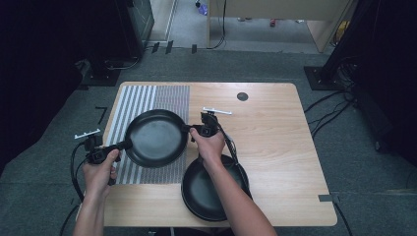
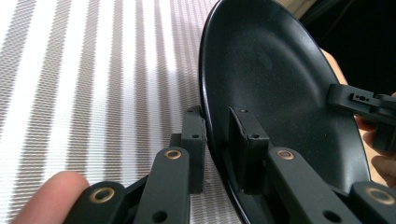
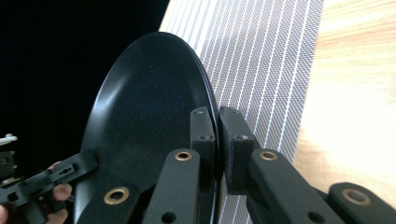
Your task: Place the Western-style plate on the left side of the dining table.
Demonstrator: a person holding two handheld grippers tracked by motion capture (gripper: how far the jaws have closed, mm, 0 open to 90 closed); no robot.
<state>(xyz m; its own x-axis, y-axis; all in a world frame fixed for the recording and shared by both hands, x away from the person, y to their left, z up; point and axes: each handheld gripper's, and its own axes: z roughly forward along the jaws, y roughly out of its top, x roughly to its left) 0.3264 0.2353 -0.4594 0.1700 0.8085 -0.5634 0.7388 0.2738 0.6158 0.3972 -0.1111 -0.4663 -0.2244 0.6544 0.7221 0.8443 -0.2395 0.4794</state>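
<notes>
Nearest the person, a second black pan point(image 1: 209, 194) sits flat on the wooden table point(image 1: 275, 142) close to its near edge, partly under the right forearm point(image 1: 236, 201). Just beyond it, the black plate point(image 1: 156, 138) is held between both tongs, over the striped grey-white mat point(image 1: 142, 98) on the table's left part.

Left tongs point(image 1: 120, 146) come in from the plate's left rim. Left gripper view: the left tongs point(image 2: 224, 140) are clamped on the plate point(image 2: 280, 93) rim, one jaw on the outside, one on the inner surface, rim pinched between. The mat point(image 2: 84, 84) lies below, the plate seen edge-on. A fingertip shows at bottom left.

Right tongs point(image 1: 194, 131) grip the opposite, right rim. Right gripper view: the right tongs point(image 3: 218, 135) are closed tight on the plate point(image 3: 144, 112) edge, jaws nearly meeting with the thin rim between. The other gripper shows on the far rim at lower left of that view. Mat point(image 3: 261, 60) and bare table wood point(image 3: 355, 93) are behind.

Cannot tell whether the plate touches the mat or is lifted off it.

Farther back on the table: a small dark round grommet point(image 1: 242, 96) near the far edge. Beyond the table, grey carpet floor point(image 1: 221, 64), cables and dark stands.
</notes>
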